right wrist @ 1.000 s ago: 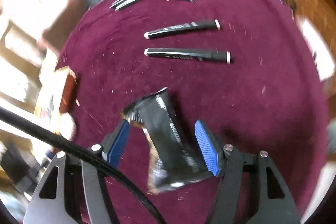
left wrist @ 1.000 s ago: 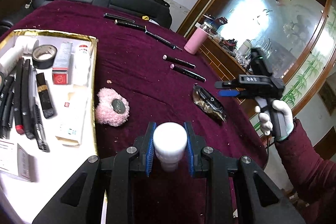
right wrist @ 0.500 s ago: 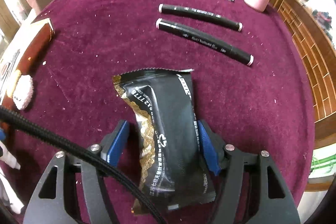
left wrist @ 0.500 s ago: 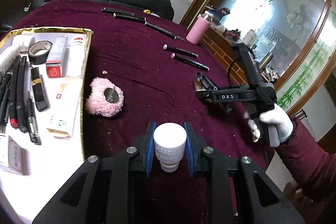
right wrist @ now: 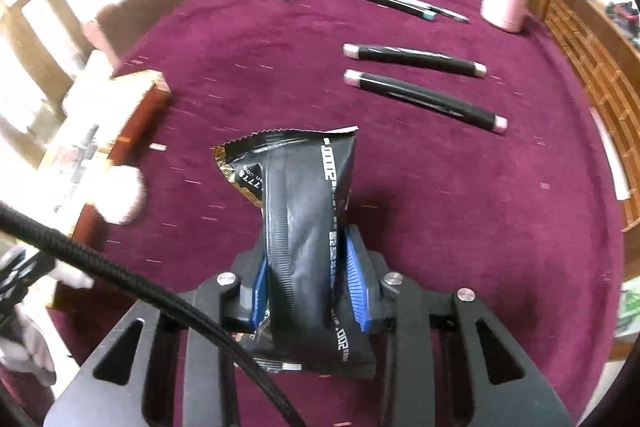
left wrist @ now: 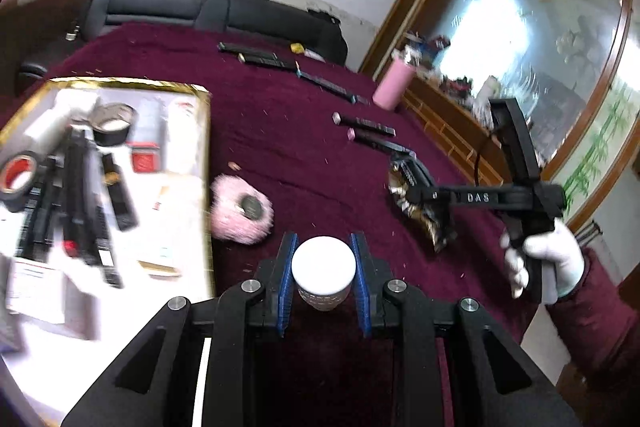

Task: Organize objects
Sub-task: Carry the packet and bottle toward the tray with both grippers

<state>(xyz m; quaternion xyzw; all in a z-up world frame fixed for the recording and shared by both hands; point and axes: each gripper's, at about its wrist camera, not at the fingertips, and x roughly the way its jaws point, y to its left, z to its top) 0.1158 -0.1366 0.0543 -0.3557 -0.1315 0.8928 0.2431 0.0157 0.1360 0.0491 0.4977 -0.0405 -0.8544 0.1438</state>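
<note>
Left of your left gripper (left wrist: 323,277) sits the tray (left wrist: 208,163), where sorted items collect. Its jaws are clenched on the white bottle (left wrist: 323,267), cap forward, lifted for transfer. Your right gripper (right wrist: 306,285) has its jaws clamped on the black packet (right wrist: 304,211), creasing it lengthwise. Two markers (right wrist: 424,99) lie ahead of those jaws on the surface (right wrist: 500,227), likely next.

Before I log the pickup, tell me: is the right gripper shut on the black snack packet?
Yes, the right gripper has its blue pads pinching the black snack packet, which is creased and squeezed between them.
</note>
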